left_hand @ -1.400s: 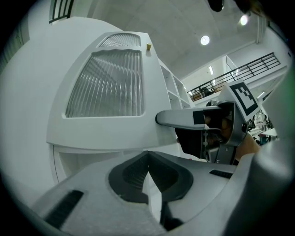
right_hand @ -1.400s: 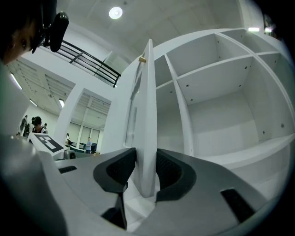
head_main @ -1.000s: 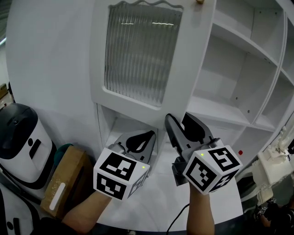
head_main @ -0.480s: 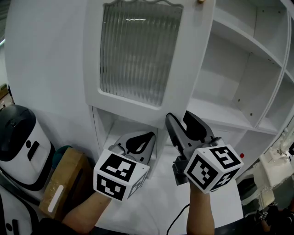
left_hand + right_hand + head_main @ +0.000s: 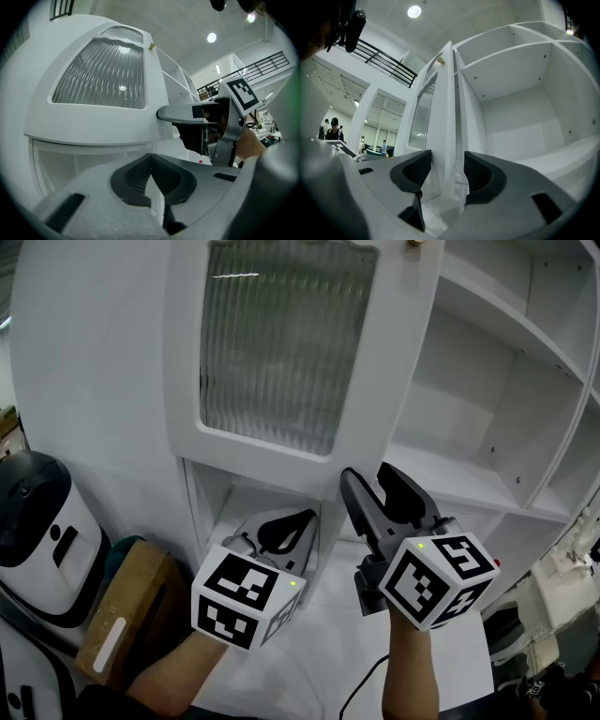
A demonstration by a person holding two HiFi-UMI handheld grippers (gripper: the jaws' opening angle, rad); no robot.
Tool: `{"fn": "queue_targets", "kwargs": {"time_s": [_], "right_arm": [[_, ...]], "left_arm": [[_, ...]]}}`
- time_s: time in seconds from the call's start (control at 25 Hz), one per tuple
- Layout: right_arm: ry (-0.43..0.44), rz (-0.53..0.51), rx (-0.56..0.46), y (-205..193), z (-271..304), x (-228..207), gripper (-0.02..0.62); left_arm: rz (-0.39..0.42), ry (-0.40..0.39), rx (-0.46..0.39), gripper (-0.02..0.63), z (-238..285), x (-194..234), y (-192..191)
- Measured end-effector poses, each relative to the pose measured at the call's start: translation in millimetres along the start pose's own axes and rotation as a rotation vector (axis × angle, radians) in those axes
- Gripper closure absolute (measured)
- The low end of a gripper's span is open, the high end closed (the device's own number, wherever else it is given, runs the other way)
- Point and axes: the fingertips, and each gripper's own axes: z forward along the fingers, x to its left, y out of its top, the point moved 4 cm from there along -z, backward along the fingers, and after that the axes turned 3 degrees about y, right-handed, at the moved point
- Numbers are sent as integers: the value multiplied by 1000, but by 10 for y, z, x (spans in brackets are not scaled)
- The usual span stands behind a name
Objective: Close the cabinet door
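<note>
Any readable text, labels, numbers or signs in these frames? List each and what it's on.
No text can be read in any view.
Left cube and right cube: black-and-white square patterns only, no letters or digits.
Pale label on the cardboard box: too blurred to show any print.

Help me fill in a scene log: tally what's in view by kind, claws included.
Claws: 2. The left claw is shut and empty; the right claw is open, its jaws have just been opening, and the door's edge stands between them.
Cabinet door: 1
Shelf cabinet: 1
Cardboard box: 1
Black-and-white appliance: 1
Total: 6
</note>
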Motion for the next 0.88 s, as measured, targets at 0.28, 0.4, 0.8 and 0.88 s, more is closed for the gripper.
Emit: {"fn": "queue_targets", "kwargs": {"time_s": [0.28,0.4,0.8,0.88], "right_arm": [[13,3,2,-11,83,-94,373],[18,2,1,-21,120,-130,371],[23,-3,-4,-46,236,-225,373],[25,-2,-5,-51,254,-249,373]], "left_arm": [[-2,21,-6,595,75,37,12],[-6,30,-4,595,119,70,-13],[-14,51,3,595,214,124,-60],[-15,57,5,595,226,130,-63]]}}
